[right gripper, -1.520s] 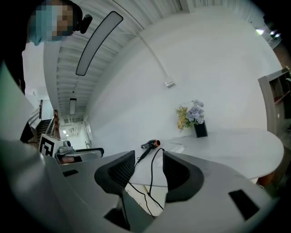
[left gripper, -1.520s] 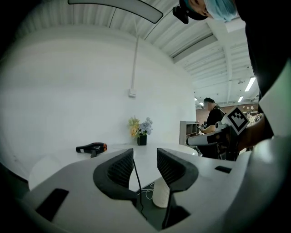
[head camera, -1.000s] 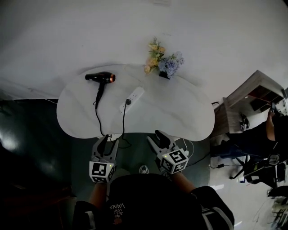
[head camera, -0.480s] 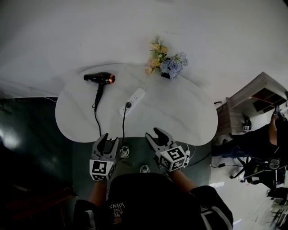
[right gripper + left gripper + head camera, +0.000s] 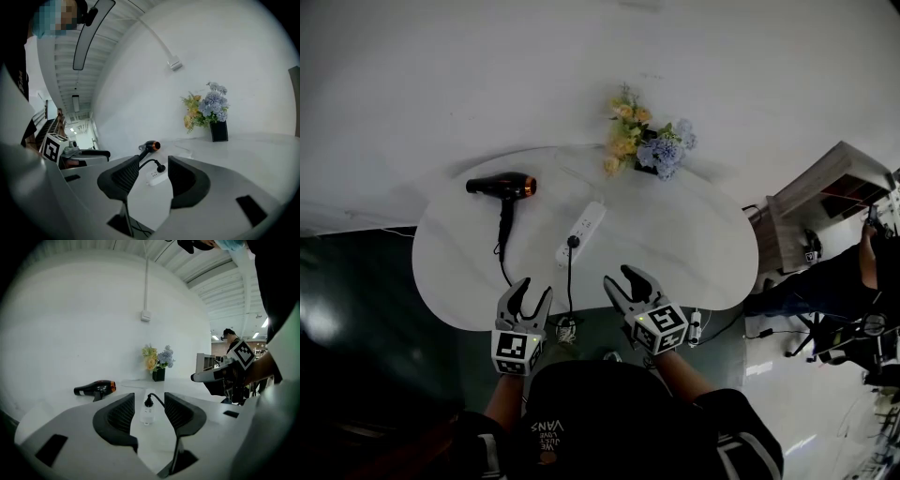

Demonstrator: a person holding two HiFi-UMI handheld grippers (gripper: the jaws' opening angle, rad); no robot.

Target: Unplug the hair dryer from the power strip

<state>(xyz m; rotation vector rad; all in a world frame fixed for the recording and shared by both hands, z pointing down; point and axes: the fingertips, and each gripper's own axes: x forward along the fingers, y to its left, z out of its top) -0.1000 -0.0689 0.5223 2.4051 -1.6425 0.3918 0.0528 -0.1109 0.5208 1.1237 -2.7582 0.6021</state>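
A black hair dryer [image 5: 502,186] with an orange ring lies at the back left of the white table [image 5: 675,244]. Its cord drops off the near edge and comes back up to a black plug [image 5: 573,242] seated in the white power strip [image 5: 583,232]. Both grippers hover at the table's near edge, apart from the strip. My left gripper [image 5: 531,292] is empty and its jaws are opening. My right gripper [image 5: 622,281] is open and empty. The left gripper view frames the plug [image 5: 149,402] and strip [image 5: 148,413] between the jaws; the right gripper view shows the plug [image 5: 161,168] and dryer [image 5: 149,146].
A black vase of flowers [image 5: 642,141] stands at the table's back edge. A wooden shelf unit [image 5: 825,192] and a seated person [image 5: 848,281] are off to the right. A small white adapter [image 5: 695,326] hangs below the near edge by the right gripper.
Both grippers have moved forward to the table's near edge, closer to the power strip. The left gripper's jaws have spread wider.
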